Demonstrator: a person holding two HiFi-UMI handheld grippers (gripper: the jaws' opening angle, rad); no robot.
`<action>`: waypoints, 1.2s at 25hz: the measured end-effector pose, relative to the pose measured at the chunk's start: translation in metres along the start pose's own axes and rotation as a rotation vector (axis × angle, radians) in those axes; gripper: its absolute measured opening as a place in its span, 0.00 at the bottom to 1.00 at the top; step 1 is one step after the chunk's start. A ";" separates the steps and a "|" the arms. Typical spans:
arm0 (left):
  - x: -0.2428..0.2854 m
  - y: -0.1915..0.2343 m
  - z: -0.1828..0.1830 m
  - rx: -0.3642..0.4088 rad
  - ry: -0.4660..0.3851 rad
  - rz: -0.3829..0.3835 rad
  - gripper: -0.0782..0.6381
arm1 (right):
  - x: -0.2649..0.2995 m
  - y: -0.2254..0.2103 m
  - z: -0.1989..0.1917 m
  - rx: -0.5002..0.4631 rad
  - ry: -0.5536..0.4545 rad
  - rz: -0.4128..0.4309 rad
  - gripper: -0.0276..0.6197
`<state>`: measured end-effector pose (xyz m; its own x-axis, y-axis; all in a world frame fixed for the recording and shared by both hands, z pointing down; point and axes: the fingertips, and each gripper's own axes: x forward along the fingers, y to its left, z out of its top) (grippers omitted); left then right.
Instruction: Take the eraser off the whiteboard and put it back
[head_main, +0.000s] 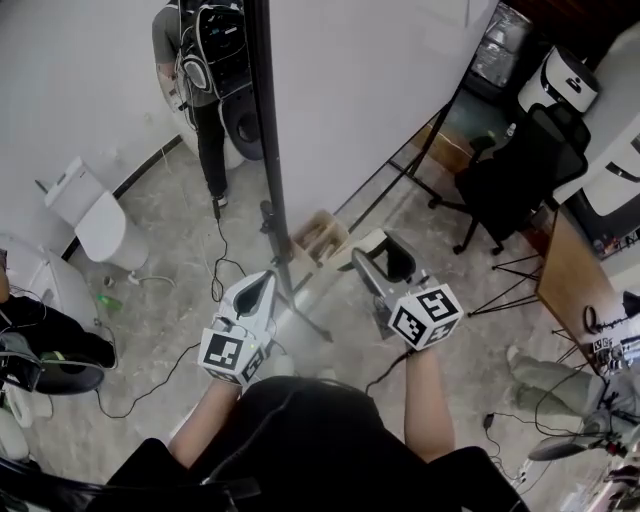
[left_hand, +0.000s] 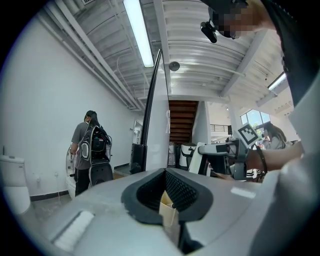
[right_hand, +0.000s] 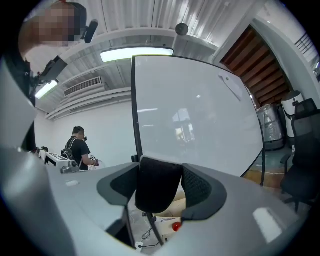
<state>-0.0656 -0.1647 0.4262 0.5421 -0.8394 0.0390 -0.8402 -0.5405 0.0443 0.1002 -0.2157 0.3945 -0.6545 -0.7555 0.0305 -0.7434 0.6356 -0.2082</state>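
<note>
The black eraser (head_main: 398, 262) is clamped between the jaws of my right gripper (head_main: 385, 258), held level just off the whiteboard (head_main: 370, 90). In the right gripper view the eraser (right_hand: 159, 187) fills the gap between the dark pads, and the whiteboard (right_hand: 200, 115) stands close ahead with its black frame edge at the left. My left gripper (head_main: 255, 292) is beside the board's black post (head_main: 262, 120), its jaws together and nothing between them. From the left gripper (left_hand: 167, 192) view, the right gripper's marker cube (left_hand: 248, 134) shows at the right.
A cardboard box (head_main: 320, 235) sits on the floor at the board's foot, among the stand legs and loose cables. A person with a backpack (head_main: 205, 60) stands beyond the board. A black office chair (head_main: 520, 175) and a wooden table (head_main: 575, 280) are at the right, white machines (head_main: 90, 210) at the left.
</note>
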 end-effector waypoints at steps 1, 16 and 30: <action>0.000 0.000 0.001 0.001 -0.002 0.001 0.12 | -0.003 0.000 0.001 0.001 -0.004 -0.003 0.46; -0.007 0.003 0.013 -0.002 -0.028 0.009 0.12 | -0.035 0.009 0.010 -0.020 -0.044 -0.032 0.46; -0.003 0.009 0.017 -0.031 -0.046 -0.002 0.12 | -0.038 0.014 0.012 -0.021 -0.050 -0.031 0.46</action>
<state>-0.0751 -0.1680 0.4092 0.5418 -0.8405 -0.0069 -0.8379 -0.5407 0.0750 0.1167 -0.1802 0.3784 -0.6240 -0.7813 -0.0130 -0.7661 0.6150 -0.1869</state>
